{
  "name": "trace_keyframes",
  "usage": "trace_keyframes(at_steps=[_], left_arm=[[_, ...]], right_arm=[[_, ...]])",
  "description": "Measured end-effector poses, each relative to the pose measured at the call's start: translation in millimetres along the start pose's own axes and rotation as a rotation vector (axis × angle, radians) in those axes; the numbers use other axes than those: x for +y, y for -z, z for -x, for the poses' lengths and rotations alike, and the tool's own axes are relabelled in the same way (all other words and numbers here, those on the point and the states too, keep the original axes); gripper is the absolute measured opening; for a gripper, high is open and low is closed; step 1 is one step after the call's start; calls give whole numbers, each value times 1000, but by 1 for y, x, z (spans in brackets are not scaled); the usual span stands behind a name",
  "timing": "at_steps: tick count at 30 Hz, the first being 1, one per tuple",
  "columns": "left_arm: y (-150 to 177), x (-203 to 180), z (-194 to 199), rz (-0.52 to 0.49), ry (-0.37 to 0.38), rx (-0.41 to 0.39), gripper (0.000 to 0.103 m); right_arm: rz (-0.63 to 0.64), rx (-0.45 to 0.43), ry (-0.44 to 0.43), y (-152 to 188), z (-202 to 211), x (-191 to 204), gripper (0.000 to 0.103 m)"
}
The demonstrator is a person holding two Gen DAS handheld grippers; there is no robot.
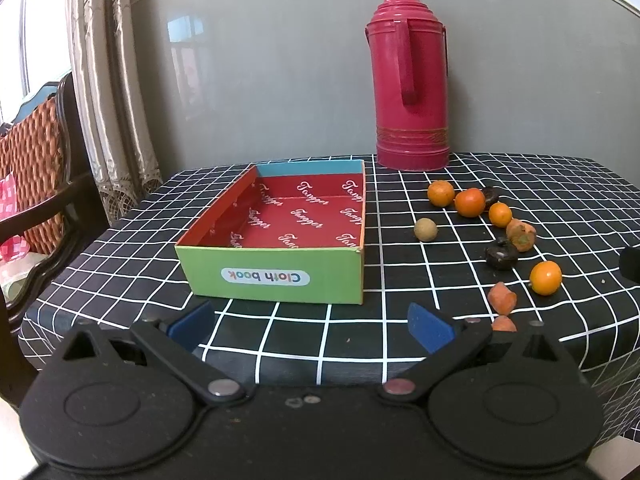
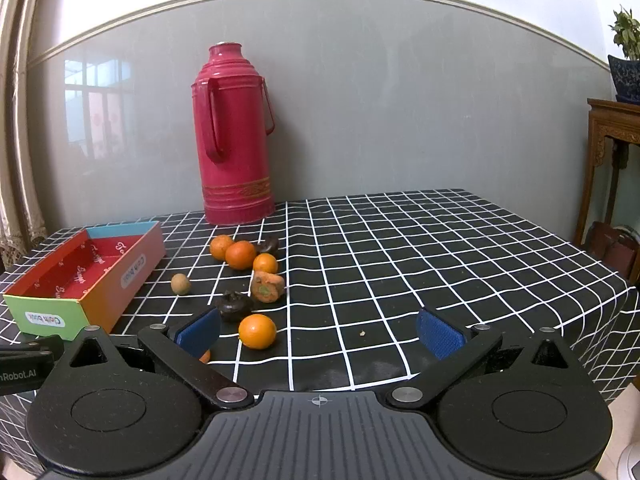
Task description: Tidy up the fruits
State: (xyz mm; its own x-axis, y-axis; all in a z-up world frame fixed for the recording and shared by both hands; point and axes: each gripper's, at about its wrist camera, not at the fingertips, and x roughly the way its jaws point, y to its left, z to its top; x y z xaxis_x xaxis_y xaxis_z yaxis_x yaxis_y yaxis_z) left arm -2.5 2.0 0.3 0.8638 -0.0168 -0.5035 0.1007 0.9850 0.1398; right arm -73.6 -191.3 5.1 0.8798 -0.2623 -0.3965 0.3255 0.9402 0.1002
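Note:
An open cardboard box (image 1: 276,280) with a red lining and a green front wall marked "Cloth book" stands empty on the checked tablecloth; it also shows at the left in the right wrist view (image 2: 100,300). Right of it lie several small oranges (image 1: 546,277) (image 2: 257,331), a tan round fruit (image 1: 425,229) (image 2: 180,283), dark fruits (image 1: 501,255) (image 2: 234,305) and orange carrot-like pieces (image 1: 502,298) (image 2: 267,287). My left gripper (image 1: 312,326) is open and empty just before the box. My right gripper (image 2: 320,332) is open and empty, with the nearest orange by its left finger.
A tall red thermos (image 1: 412,76) (image 2: 234,136) stands at the back of the table by the grey wall. The black checked tablecloth (image 2: 420,260) covers the table. A dark chair (image 1: 44,184) and curtain are at the left; a wooden stand (image 2: 612,168) is at the right.

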Motion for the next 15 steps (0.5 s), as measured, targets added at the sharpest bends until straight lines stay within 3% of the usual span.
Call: trace_keyframes(at_steps=[15], left_arm=[[1,-4,4,-25,-12,-27,97]], right_arm=[[-4,0,2,0,0,-1,103]])
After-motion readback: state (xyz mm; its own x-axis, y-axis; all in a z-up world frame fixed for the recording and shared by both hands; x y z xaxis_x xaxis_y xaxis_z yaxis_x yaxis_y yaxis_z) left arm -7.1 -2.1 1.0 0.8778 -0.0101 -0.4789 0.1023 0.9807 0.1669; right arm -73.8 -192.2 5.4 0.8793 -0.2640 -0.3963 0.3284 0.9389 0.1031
